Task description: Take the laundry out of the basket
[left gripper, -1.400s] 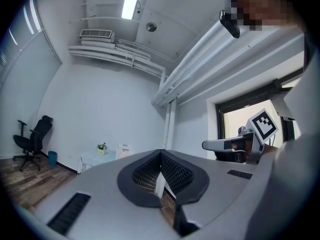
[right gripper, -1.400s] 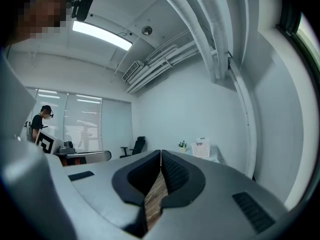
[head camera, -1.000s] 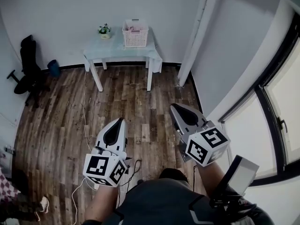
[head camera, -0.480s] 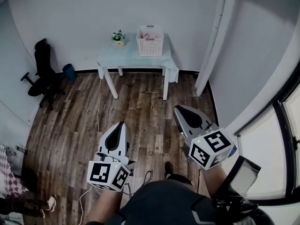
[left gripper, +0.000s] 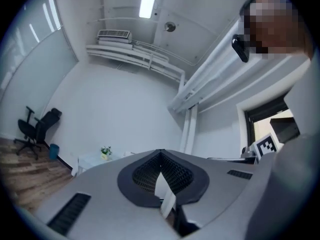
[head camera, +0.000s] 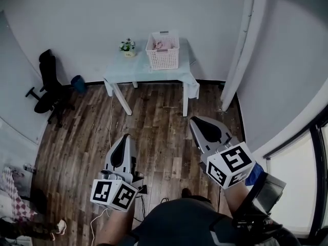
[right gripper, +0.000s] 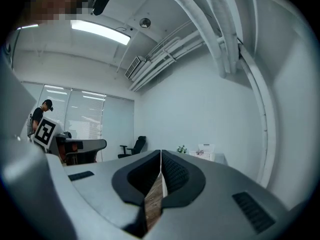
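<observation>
A white laundry basket (head camera: 163, 55) stands on a pale table (head camera: 138, 72) against the far wall, with pink laundry (head camera: 160, 45) showing over its rim. In the right gripper view the basket (right gripper: 205, 150) is small and far away. My left gripper (head camera: 125, 137) and right gripper (head camera: 192, 121) are held low over the wooden floor, well short of the table. Both are shut and empty. The left gripper's (left gripper: 161, 153) tips touch, and the right gripper's (right gripper: 160, 153) jaws meet along one line.
A small potted plant (head camera: 127, 46) stands left of the basket. A black office chair (head camera: 48, 86) and a blue bin (head camera: 78, 83) sit by the left wall. A white cable (head camera: 110, 117) runs across the floor. A white pillar (head camera: 241, 45) and windows (head camera: 297, 173) line the right side.
The table and basket have slid right and a little lower in the head view. Both grippers stay shut in front of the body, with the left one slightly lower.
</observation>
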`<state>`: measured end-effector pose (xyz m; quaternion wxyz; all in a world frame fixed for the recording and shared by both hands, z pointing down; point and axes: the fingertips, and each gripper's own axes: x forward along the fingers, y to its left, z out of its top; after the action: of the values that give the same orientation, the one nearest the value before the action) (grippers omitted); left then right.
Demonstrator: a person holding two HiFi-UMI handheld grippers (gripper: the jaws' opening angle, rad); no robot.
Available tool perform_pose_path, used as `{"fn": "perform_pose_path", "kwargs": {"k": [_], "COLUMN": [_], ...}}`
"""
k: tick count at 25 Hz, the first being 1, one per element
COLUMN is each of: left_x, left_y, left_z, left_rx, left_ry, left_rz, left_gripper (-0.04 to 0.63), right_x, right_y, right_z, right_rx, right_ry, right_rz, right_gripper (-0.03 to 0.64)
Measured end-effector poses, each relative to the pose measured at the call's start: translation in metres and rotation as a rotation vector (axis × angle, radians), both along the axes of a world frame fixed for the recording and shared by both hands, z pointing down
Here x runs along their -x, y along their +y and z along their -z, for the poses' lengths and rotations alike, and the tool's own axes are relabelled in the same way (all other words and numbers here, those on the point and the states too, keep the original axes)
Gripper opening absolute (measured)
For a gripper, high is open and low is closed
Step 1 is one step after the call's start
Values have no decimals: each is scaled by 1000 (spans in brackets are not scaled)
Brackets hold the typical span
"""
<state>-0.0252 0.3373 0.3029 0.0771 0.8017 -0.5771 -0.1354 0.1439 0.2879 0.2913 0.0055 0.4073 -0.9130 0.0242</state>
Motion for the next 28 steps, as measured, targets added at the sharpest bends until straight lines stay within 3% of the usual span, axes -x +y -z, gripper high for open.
{"fn": "perform_pose_path", "kwargs": {"k": [6, 14, 19, 28], "left_x": [-33, -36, -26, 23], "left_y": [-62, -120, -142, -217], "left_z": [-13, -12, -21, -32], "left_rx": [44, 88, 97, 67], "left_ry": [-92, -199, -214, -154], "left_rz": [28, 58, 50, 2], "left_gripper": [8, 8, 8, 8], "right_x": [-30, -37, -27, 22], "right_y": [-63, -129, -152, -219], "right_z": [-7, -14, -22, -25], "right_rx": [15, 47, 53, 59], "right_ry": [-22, -89, -98, -44], "right_rz": [29, 53, 45, 14], "right_gripper": [17, 17, 17, 17]}}
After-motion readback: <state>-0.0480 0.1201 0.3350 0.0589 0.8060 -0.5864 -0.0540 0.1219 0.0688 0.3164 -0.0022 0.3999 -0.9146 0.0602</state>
